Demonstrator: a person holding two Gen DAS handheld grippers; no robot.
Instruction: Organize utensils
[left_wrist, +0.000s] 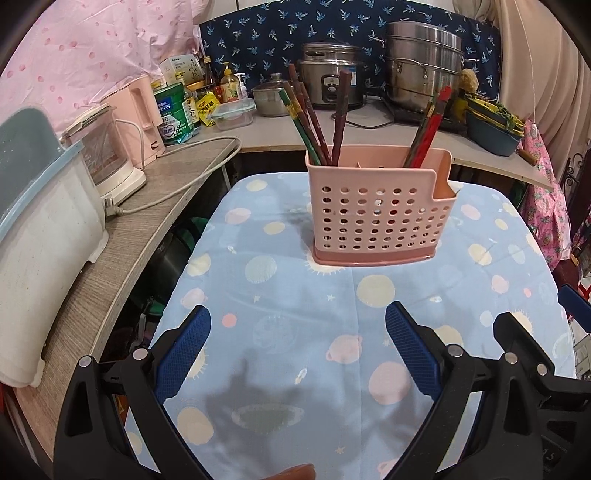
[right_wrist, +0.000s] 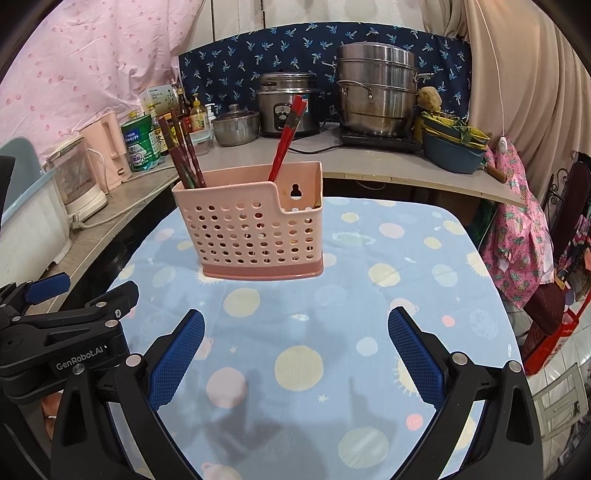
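Note:
A pink perforated utensil holder (left_wrist: 376, 210) stands upright on the blue planet-print tablecloth (left_wrist: 295, 332); it also shows in the right wrist view (right_wrist: 255, 229). Dark brown and green chopsticks (left_wrist: 314, 122) lean in its left compartment, red ones (left_wrist: 430, 125) in the right; in the right wrist view the brown chopsticks (right_wrist: 183, 151) and the red chopsticks (right_wrist: 286, 140) show too. My left gripper (left_wrist: 297, 325) is open and empty, short of the holder. My right gripper (right_wrist: 295, 328) is open and empty, also short of it. The left gripper's body (right_wrist: 55, 332) shows at left in the right wrist view.
A counter (left_wrist: 147, 206) runs along the left with a white appliance (left_wrist: 48, 240), a blender (left_wrist: 107, 147) and its cable. The back counter holds a rice cooker (right_wrist: 288, 103), a steel steamer pot (right_wrist: 376, 92), bottles, cans and stacked basins (right_wrist: 452, 144). Pink cloth (right_wrist: 517, 236) hangs at right.

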